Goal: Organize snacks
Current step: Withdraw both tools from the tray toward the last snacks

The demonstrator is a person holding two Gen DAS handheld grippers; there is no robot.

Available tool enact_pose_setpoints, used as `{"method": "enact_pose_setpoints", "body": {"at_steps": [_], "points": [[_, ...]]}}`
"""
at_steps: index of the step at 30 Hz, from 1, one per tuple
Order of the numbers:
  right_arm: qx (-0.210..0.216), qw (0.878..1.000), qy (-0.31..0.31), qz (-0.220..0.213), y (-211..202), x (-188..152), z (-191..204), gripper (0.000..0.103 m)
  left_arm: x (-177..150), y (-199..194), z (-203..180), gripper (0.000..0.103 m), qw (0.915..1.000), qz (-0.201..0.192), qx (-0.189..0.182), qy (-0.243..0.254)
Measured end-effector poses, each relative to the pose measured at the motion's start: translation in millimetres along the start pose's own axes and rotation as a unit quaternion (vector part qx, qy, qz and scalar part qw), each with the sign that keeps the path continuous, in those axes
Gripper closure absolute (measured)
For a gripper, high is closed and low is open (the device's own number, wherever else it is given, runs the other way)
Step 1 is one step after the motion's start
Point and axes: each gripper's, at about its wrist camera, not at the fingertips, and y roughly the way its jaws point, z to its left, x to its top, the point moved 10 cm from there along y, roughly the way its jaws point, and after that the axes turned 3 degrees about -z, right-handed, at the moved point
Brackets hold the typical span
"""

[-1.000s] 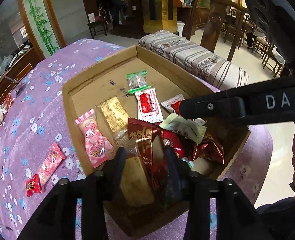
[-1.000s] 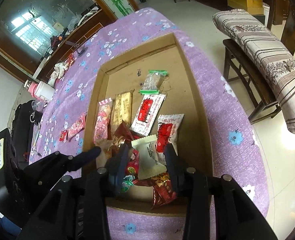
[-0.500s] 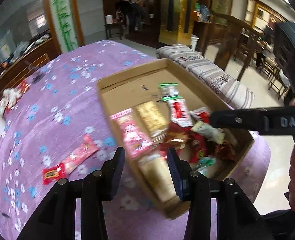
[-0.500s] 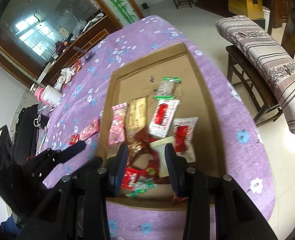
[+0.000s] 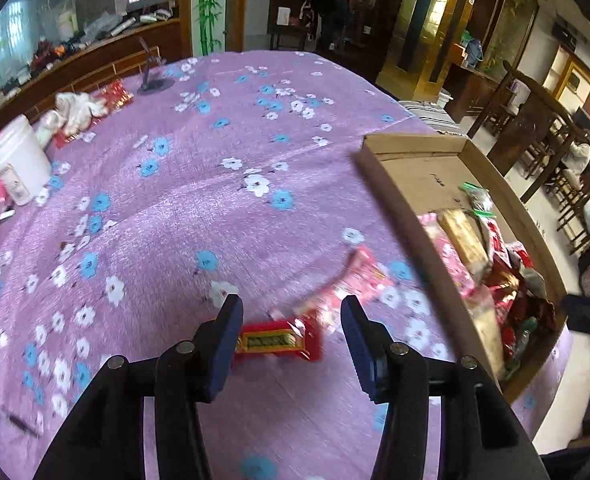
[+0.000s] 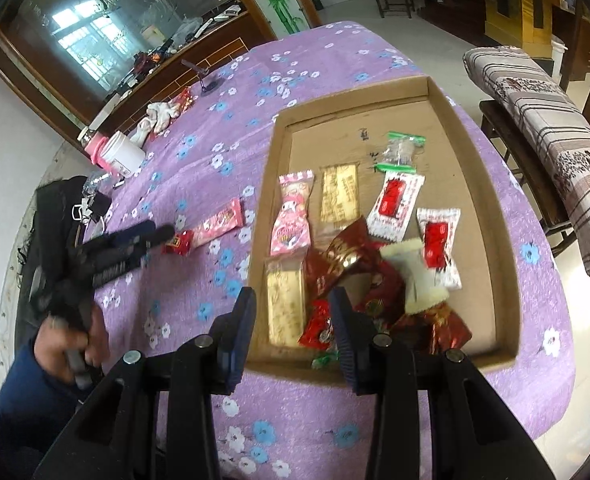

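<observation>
A shallow cardboard box (image 6: 491, 208) on the purple flowered tablecloth holds several wrapped snacks (image 6: 347, 248). It shows at the right in the left wrist view (image 5: 391, 196). A small red snack (image 5: 277, 340) and a long pink snack (image 5: 347, 280) lie on the cloth left of the box. They also show in the right wrist view: the red snack (image 6: 179, 242), the pink snack (image 6: 219, 224). My left gripper (image 5: 291, 340) is open with the red snack between its fingertips; it appears in the right wrist view (image 6: 163, 234). My right gripper (image 6: 291, 316) is open, empty, above the box's near end.
A white jar (image 5: 19, 160) with a pink lid, white cloth (image 5: 77, 108) and a small stand (image 5: 151, 80) sit at the far left of the table. A striped cushioned bench (image 6: 547, 136) stands beyond the table's right edge. A black bag (image 6: 55, 216) lies at the left.
My left gripper swung left out of the box and down to the red snack on the cloth. My right gripper pulled back and up from the box, empty.
</observation>
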Motion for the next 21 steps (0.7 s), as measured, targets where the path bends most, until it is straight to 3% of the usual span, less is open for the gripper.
{"method": "enact_pose_setpoints", "body": {"at_steps": [5, 9, 12, 14, 18, 21], "points": [[-0.018, 1.0, 0.014, 0.003, -4.5, -11.4, -3.5, 0.066, -6.1, 31.8, 13.6, 0.05, 0.9974, 0.038, -0.057, -0.023], [-0.029, 0.999, 0.024, 0.005, -6.4, -18.9, -5.1, 0.066, -24.5, 26.0, 11.7, 0.05, 0.9935, 0.055, -0.095, -0.031], [-0.032, 0.999, 0.028, 0.008, -4.2, -23.5, -1.3, 0.066, -48.5, 12.3, 1.7, 0.05, 0.991, 0.068, -0.115, -0.003], [-0.032, 0.999, 0.026, 0.012, -1.1, -26.4, 4.8, 0.066, -65.1, 0.3, -6.4, 0.037, 0.9899, 0.069, -0.123, 0.016], [-0.027, 0.999, 0.017, 0.022, 9.0, -28.5, 22.7, 0.066, -85.9, -13.0, -19.5, 0.036, 0.9882, 0.07, -0.124, 0.058], [-0.022, 0.999, 0.006, 0.03, 19.1, -28.7, 37.3, 0.066, -82.9, -8.8, -17.2, 0.037, 0.9907, 0.065, -0.107, 0.053]]}}
